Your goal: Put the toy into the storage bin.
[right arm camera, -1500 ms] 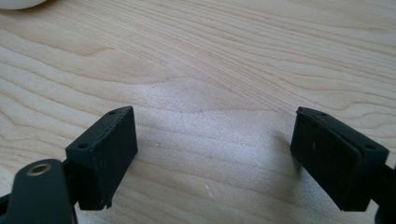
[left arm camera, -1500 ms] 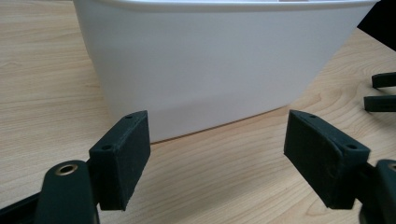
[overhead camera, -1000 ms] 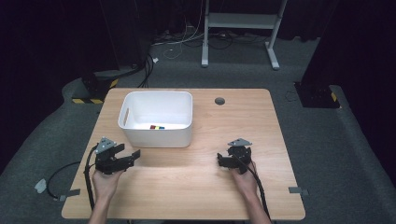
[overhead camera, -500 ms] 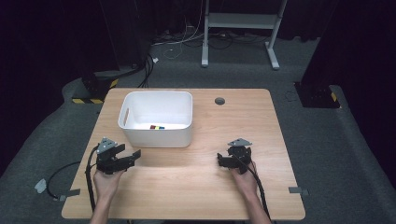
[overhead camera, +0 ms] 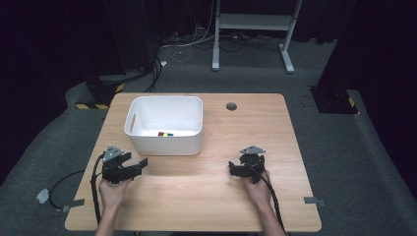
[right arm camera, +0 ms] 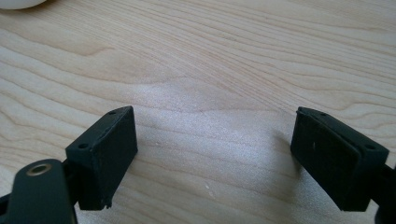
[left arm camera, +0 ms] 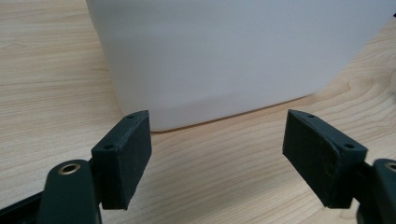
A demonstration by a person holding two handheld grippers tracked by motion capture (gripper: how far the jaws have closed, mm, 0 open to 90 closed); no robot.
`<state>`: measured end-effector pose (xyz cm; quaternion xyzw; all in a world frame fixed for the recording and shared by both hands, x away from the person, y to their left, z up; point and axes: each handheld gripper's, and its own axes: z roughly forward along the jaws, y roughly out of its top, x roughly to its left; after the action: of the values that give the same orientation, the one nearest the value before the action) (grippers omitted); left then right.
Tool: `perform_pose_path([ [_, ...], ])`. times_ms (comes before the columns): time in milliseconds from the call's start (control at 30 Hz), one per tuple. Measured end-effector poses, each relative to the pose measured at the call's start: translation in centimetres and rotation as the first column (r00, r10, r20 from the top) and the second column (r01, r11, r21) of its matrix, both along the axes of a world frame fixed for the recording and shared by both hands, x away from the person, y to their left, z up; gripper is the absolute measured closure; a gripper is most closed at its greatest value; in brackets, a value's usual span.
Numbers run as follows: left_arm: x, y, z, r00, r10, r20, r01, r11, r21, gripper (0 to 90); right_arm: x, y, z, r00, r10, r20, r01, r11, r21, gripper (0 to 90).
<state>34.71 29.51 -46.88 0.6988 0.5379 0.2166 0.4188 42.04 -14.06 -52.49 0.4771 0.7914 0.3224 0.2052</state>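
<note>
The tabletop (overhead camera: 206, 196) is a light wooden board, and it carries a white bin (overhead camera: 165, 124) on its far left part. The bin stands upright and open at the top. Inside it, near the front wall, lie some small blocks (overhead camera: 165, 133) in red, blue and yellow; they are too small to count.

The left gripper (overhead camera: 139, 166) rests low on the tabletop, just in front of the left front corner of the bin, near it but not touching. In the left gripper view its fingers (left arm camera: 122, 156) are spread wide with nothing between them, and the white wall of the bin (left arm camera: 233, 60) rises close ahead. The right gripper (overhead camera: 235, 168) is at the right side, well apart from the bin, and points toward the middle of the tabletop. Its fingers (right arm camera: 103, 151) are also spread wide and empty, with only bare wood (right arm camera: 210, 93) in front of them.

I judge that the work is at its very start: both hands are in a waiting position and nothing is grasped yet. The blocks in the bin seem to be the things to handle. The next move would probably ask one gripper, most likely the left because it is nearer, to rise over the rim of the bin and come down inside with the fingers kept apart. The blocks lie close to the front wall, so the fingers will need a steep approach there.
</note>
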Motion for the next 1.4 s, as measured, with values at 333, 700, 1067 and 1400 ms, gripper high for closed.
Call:
perform_pose_path([
  [333, 0.1, 0.3, -0.4, 0.9999, 0.014, -0.008, -0.013, 0.9999, 0.009, 23.8, 0.0, 0.0, 0.0, 1.0000, 0.001, 0.001, -0.001, 1.000, -0.001, 14.5],
  [700, 0.2, 0.5, -0.9, 0.9995, 0.028, -0.013, -0.028, 0.9995, 0.015, 23.9, 0.0, 0.0, 0.0, 1.0000, 0.000, 0.000, 0.000, 1.000, 0.000, 14.5],
  [1067, 0.3, 0.7, -1.4, 0.9987, 0.047, -0.020, -0.047, 0.9988, 0.017, 24.1, 0.0, 0.0, 0.0, 1.0000, 0.001, 0.001, -0.001, 1.000, -0.001, 14.5],
  [1400, 0.5, 0.7, -2.0, 0.9982, 0.056, -0.024, -0.055, 0.9981, 0.028, 24.3, 0.0, 0.0, 0.0, 1.0000, 0.000, 0.000, 0.000, 1.000, 0.000, 14.5],
])
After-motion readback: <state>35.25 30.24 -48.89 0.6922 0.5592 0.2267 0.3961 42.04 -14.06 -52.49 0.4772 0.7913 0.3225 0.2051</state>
